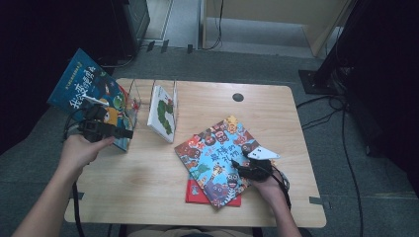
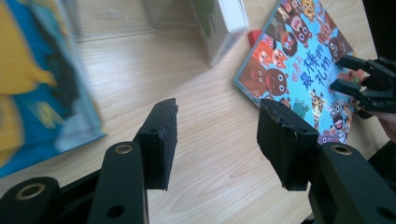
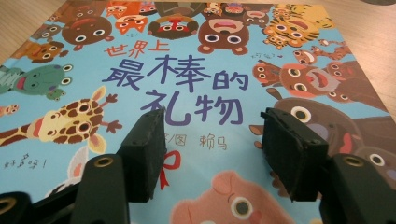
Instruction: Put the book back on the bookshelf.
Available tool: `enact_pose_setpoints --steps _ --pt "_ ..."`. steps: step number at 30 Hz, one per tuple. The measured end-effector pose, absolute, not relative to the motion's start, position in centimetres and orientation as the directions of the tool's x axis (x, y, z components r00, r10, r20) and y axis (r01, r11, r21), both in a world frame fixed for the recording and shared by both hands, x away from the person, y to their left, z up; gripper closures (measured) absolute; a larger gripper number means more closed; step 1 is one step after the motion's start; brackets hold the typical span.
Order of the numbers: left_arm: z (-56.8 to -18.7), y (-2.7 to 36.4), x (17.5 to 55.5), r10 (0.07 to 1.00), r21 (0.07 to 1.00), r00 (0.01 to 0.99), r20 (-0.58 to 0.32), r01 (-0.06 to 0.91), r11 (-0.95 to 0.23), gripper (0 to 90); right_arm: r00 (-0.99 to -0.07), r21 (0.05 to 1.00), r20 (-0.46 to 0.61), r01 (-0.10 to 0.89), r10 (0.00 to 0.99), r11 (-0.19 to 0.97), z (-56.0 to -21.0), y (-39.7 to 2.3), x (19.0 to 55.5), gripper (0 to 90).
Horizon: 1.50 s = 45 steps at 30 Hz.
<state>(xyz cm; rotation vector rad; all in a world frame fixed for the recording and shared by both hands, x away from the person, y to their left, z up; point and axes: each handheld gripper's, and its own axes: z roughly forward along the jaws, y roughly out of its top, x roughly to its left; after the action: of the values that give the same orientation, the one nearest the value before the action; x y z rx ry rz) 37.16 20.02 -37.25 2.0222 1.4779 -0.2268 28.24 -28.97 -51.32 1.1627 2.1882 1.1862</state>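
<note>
Evidently books are being shelved: on the desk (image 1: 148,182), the blue book (image 1: 89,91) leans at the clear rack (image 1: 136,101), left gripper (image 1: 106,129) beside it, fingers apart, empty. Next, the right gripper (image 1: 247,170), fingers apart over the animal book (image 1: 217,158), must clamp its edge.

Light wooden table (image 1: 148,173) is carrying a clear rack (image 1: 148,98) around 11 o'clock. Animal picture book (image 1: 220,158) is lying at 4, overlapping a red book (image 1: 195,196).
</note>
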Motion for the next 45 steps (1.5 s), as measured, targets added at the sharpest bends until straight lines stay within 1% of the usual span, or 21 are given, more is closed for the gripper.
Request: enact_pose_setpoints --steps 4,9,12,17,18,22,27,30,32,34,38,41,45 --pt "-38.7 18.7 37.1 0.793 0.367 0.371 -0.483 0.908 -0.202 48.9 -0.578 0.828 0.039 0.475 0.815 0.297 -51.3 -29.3 27.9 45.0" --pt "-40.4 16.6 36.9 0.777 0.365 0.415 -0.474 0.895 -0.255 50.2 -0.571 0.831 0.056 0.481 0.819 0.278 -51.4 -29.8 27.5 49.6" --pt "-41.2 15.5 36.9 0.762 0.360 0.438 -0.477 0.888 -0.285 50.5 -0.568 0.829 0.063 0.487 0.821 0.273 -51.3 -29.9 27.2 51.1" --pt "-42.3 14.1 37.2 0.748 0.356 0.450 -0.488 0.885 -0.300 51.3 -0.563 0.827 0.067 0.494 0.824 0.270 -51.3 -30.2 26.7 53.8" --pt "-42.4 13.8 37.3 0.737 0.354 0.455 -0.499 0.884 -0.306 52.9 -0.561 0.828 0.069 0.494 0.825 0.266 -51.3 -30.3 26.6 54.6" --pt "-43.2 12.6 37.4 0.720 0.354 0.485 -0.496 0.870 -0.343 58.0 -0.555 0.827 0.075 0.499 0.829 0.259 -51.3 -30.6 26.2 57.0" --pt "-44.1 11.2 37.7 0.708 0.355 0.499 -0.499 0.863 -0.358 62.5 -0.538 0.824 0.085 0.511 0.838 0.245 -51.2 -31.2 25.5 62.6" --pt "-44.6 10.5 37.9 0.701 0.367 0.526 -0.481 0.847 -0.383 70.0 -0.531 0.821 0.085 0.517 0.843 0.243 -51.1 -31.5 25.1 66.7" --pt "-44.9 10.2 38.0 0.699 0.372 0.533 -0.478 0.843 -0.388 72.8 -0.525 0.819 0.093 0.524 0.846 0.235 -51.1 -31.7 24.9 68.9" --pt "-45.2 10.0 38.2 0.696 0.369 0.540 -0.474 0.839 -0.399 75.6 -0.518 0.815 0.091 0.530 0.850 0.236 -51.0 -31.9 24.7 73.4" --pt "-45.8 9.8 38.6 0.694 0.374 0.530 -0.488 0.845 -0.382 78.2 -0.504 0.805 0.086 0.543 0.859 0.239 -50.9 -32.4 24.1 83.1" --pt "-46.2 9.7 38.9 0.689 0.385 0.533 -0.490 0.842 -0.378 80.4 -0.491 0.796 0.103 0.563 0.865 0.225 -50.8 -32.8 23.8 90.0" --pt "-46.4 9.3 39.2 0.684 0.398 0.550 -0.479 0.831 -0.390 84.1 -0.482 0.785 0.127 0.583 0.867 0.209 -50.7 -33.3 23.3 90.0"
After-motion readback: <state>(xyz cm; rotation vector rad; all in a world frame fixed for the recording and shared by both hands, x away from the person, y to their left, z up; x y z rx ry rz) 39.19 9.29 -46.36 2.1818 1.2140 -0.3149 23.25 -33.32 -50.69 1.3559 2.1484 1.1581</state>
